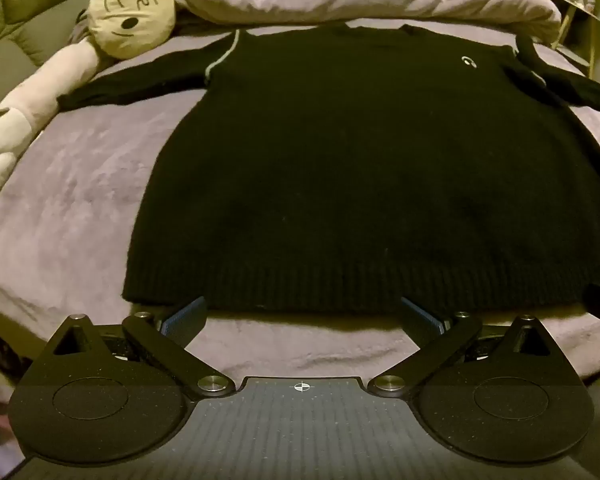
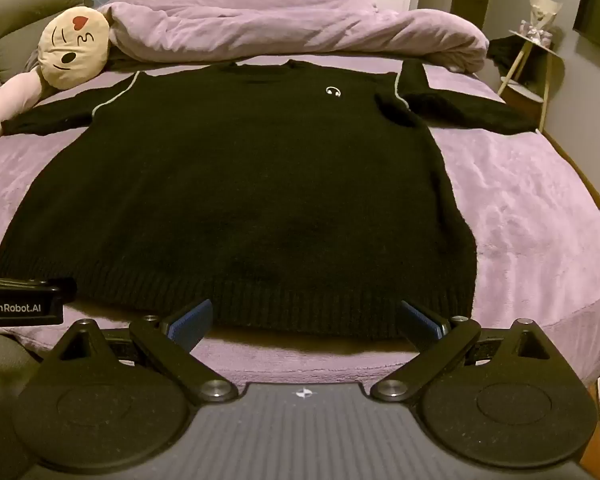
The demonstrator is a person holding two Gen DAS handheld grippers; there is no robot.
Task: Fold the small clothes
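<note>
A black knit sweater (image 1: 340, 168) lies flat, face up, on the purple bedspread (image 1: 80, 200), collar far, ribbed hem near, sleeves spread out to both sides. It also shows in the right wrist view (image 2: 240, 184), with a small white logo (image 2: 333, 91) on the chest. My left gripper (image 1: 302, 316) is open and empty, its blue-padded fingers just in front of the hem near the sweater's left half. My right gripper (image 2: 306, 320) is open and empty, just in front of the hem near the right half. The left gripper's body (image 2: 20, 304) shows at the left edge of the right wrist view.
A rumpled purple duvet (image 2: 300, 28) lies across the far end of the bed. A long plush toy with a round cream face (image 2: 74, 54) lies at the far left. A small side table (image 2: 528, 64) stands at the right. The bed's right edge (image 2: 588, 280) drops off near the sweater.
</note>
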